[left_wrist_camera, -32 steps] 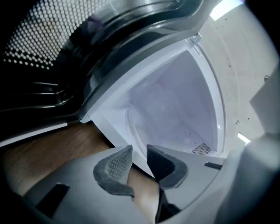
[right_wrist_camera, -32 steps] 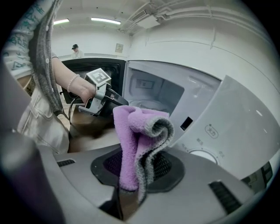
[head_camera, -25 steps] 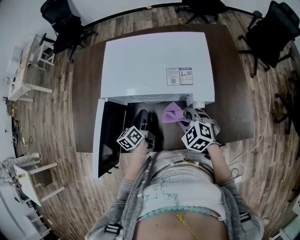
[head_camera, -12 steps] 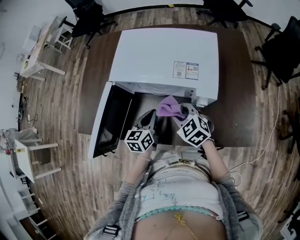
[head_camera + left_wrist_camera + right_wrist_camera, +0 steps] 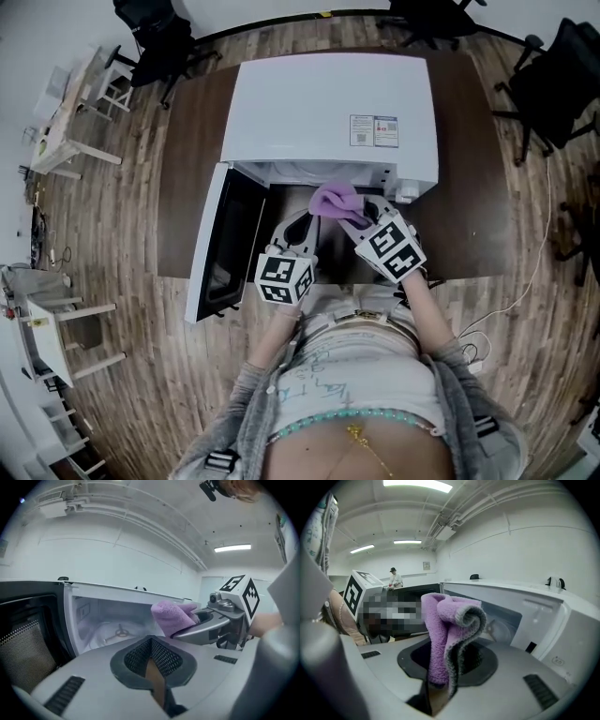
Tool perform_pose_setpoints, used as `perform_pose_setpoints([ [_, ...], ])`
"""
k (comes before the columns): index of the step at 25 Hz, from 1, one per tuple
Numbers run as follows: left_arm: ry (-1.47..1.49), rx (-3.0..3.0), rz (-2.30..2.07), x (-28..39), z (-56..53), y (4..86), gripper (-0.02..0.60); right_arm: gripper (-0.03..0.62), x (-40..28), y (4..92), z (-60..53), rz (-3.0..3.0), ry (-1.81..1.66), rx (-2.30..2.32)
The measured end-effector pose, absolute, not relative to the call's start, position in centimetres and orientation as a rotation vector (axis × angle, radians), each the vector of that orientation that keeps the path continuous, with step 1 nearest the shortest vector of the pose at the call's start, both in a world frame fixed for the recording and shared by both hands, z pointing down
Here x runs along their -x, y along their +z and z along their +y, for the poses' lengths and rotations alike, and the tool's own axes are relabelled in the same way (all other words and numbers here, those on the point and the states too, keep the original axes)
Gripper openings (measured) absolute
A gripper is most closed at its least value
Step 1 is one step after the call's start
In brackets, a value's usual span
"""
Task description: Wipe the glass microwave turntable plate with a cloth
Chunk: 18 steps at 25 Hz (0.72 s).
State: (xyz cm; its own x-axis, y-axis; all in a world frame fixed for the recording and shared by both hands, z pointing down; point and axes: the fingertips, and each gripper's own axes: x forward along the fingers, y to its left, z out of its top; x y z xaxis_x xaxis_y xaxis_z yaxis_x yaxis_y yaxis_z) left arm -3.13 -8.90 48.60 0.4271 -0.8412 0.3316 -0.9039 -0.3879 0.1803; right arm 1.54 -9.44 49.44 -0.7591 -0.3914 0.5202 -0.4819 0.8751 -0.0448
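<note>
Left gripper (image 5: 298,228) has just risen, fingers together, empty; right gripper (image 5: 362,214) fingers clamp cloth (image 5: 335,199) at one o'clock; wiping looks unstarted.

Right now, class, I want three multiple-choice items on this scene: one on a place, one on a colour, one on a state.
1. Where is the cloth?
A. On the floor
B. Clamped in the right hand-held gripper
C. Draped over a chair

2. What colour is the cloth?
A. Purple
B. Green
C. White

3. How does the microwave door stand?
A. Shut
B. Taken off
C. Swung open

Answers:
1 B: the right gripper view shows the jaws pinching the folded cloth.
2 A: it looks purple in every view.
3 C: the head view shows the door swung out to the left, with the cavity exposed.
</note>
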Motion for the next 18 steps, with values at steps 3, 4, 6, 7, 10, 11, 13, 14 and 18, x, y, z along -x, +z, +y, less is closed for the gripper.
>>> perform_pose_setpoints([
  [3, 0.245, -2.368, -1.486, 4.4, -8.5, 47.6, 0.009, 0.115, -0.5, 48.9, -9.6, -2.549, 0.264, -0.69],
  [4, 0.237, -2.372, -1.484, 4.9, -8.4, 47.2, 0.009, 0.115, -0.1, 48.6, -9.6, -2.555, 0.275, -0.709],
  [6, 0.22, -2.379, -1.477, 5.9, -8.3, 46.6, 0.009, 0.115, 0.7, 48.0, -9.4, -2.57, 0.293, -0.746],
  [7, 0.214, -2.387, -1.474, 6.4, -8.2, 46.2, 0.009, 0.115, 1.1, 47.7, -9.3, -2.58, 0.298, -0.763],
  [10, 0.19, -2.421, -1.456, 7.7, -8.2, 45.0, 0.011, 0.115, 2.5, 46.7, -9.0, -2.617, 0.312, -0.808],
  [11, 0.179, -2.434, -1.445, 8.0, -8.1, 44.6, 0.009, 0.115, 2.9, 46.3, -8.9, -2.631, 0.318, -0.823],
  [13, 0.155, -2.462, -1.42, 8.6, -8.0, 43.9, 0.009, 0.115, 3.6, 45.8, -8.8, -2.65, 0.321, -0.853],
  [14, 0.14, -2.475, -1.408, 8.8, -8.0, 43.7, 0.011, 0.115, 3.8, 45.6, -8.7, -2.652, 0.314, -0.871],
  [18, 0.106, -2.528, -1.353, 9.2, -7.7, 42.9, 0.011, 0.115, 4.2, 45.0, -8.5, -2.64, 0.282, -0.959],
])
